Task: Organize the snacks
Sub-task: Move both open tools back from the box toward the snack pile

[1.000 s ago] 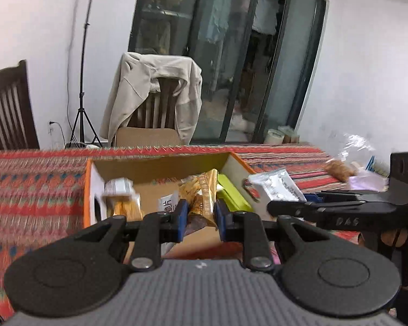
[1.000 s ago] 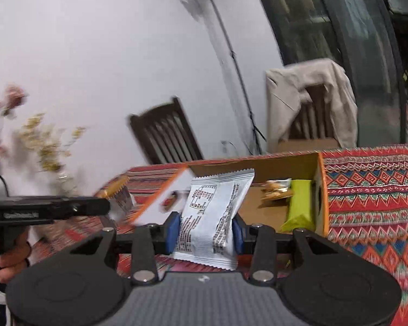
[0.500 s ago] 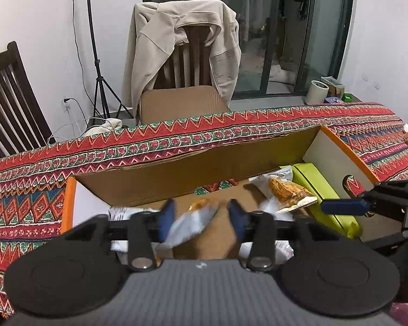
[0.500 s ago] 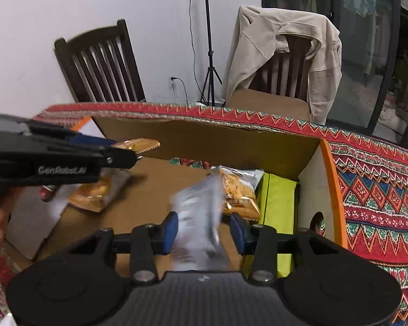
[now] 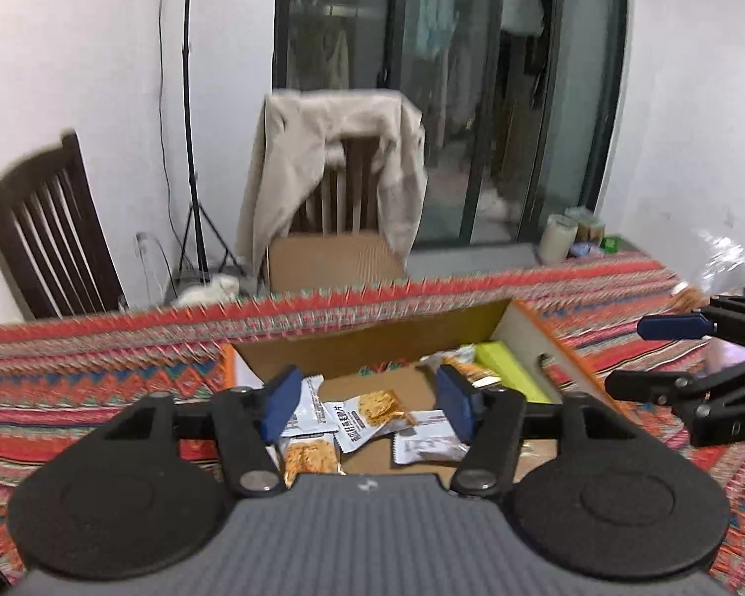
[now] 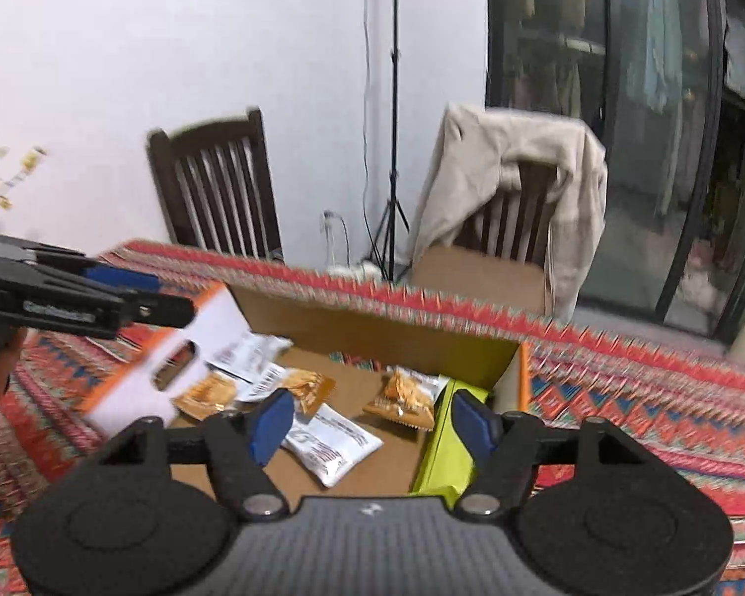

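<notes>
An open cardboard box (image 5: 372,342) (image 6: 372,333) with orange and white sides sits on the patterned tablecloth. Inside lie several snack packets: a white and orange one (image 5: 370,409), a white one (image 6: 330,442), an orange one (image 6: 405,397) and a green packet (image 5: 509,375) (image 6: 444,452) along the right wall. My left gripper (image 5: 367,405) is open and empty above the box's near edge. My right gripper (image 6: 372,422) is open and empty above the box. Each gripper shows in the other's view, the right (image 5: 680,352) and the left (image 6: 124,298).
A red patterned tablecloth (image 5: 74,372) covers the table. More snacks in clear wrap (image 5: 705,278) lie at the far right. Two wooden chairs stand behind the table, one (image 5: 342,198) draped with a beige jacket. A tripod stand (image 6: 395,149) is at the wall.
Both grippers have opened wide and dropped their packets into the box. The white packet and the orange and white packet now lie on the box floor. Both grippers have pulled back and up.
</notes>
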{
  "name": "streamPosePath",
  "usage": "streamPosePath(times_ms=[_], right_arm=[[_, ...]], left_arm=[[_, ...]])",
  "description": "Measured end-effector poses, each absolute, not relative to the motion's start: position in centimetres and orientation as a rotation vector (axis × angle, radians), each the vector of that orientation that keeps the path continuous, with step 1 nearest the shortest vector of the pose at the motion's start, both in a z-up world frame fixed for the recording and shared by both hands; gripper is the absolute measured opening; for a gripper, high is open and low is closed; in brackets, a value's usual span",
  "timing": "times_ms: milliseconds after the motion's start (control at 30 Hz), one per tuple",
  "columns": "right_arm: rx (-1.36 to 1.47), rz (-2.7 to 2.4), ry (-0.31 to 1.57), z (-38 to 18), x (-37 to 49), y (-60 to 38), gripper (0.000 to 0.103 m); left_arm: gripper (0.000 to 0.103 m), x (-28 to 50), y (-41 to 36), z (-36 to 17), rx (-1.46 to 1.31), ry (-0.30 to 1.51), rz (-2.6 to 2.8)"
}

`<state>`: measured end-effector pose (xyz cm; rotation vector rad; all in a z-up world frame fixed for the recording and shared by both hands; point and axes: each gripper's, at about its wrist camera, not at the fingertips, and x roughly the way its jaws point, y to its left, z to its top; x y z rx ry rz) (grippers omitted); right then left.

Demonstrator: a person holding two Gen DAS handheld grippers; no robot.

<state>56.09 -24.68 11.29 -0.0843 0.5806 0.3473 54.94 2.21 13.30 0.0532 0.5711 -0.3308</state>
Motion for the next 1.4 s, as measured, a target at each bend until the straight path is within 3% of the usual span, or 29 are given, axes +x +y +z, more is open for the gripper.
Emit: streamPosePath(times_ms=[100, 333, 467, 700, 1000, 1400], right_arm=[[-0.096, 0.366, 0.525, 14.0, 51.8, -25.6, 0.080], [-0.116, 0.408, 0.433, 16.1, 41.0, -26.8, 0.083], [-0.127, 0.448, 0.392, 14.6, 34.3, -27.2, 0.092], [-0.121, 0.407, 0.404, 8.7, 24.8, -27.7, 0.095], [-0.001, 0.341, 0.555, 1.5, 19.5, -29.3, 0.095], [0.024, 0.315, 0.554, 1.1, 21.9, -29.0, 0.095]], left_arm=[[0.072, 49.1, 3.4, 15.6, 0.047, 0.506, -0.354], [0.084, 35.7, 5.0, 15.7, 0.011, 0.424, -0.351], [0.090, 28.0, 5.6, 13.2, -0.020, 0.376, -0.288], [0.091, 19.9, 5.9, 7.0, -0.142, 0.455, -0.189], [0.091, 17.4, 5.1, 2.7, -0.128, 0.579, -0.146], [0.091, 22.7, 4.6, 1.5, -0.126, 0.604, -0.177]])
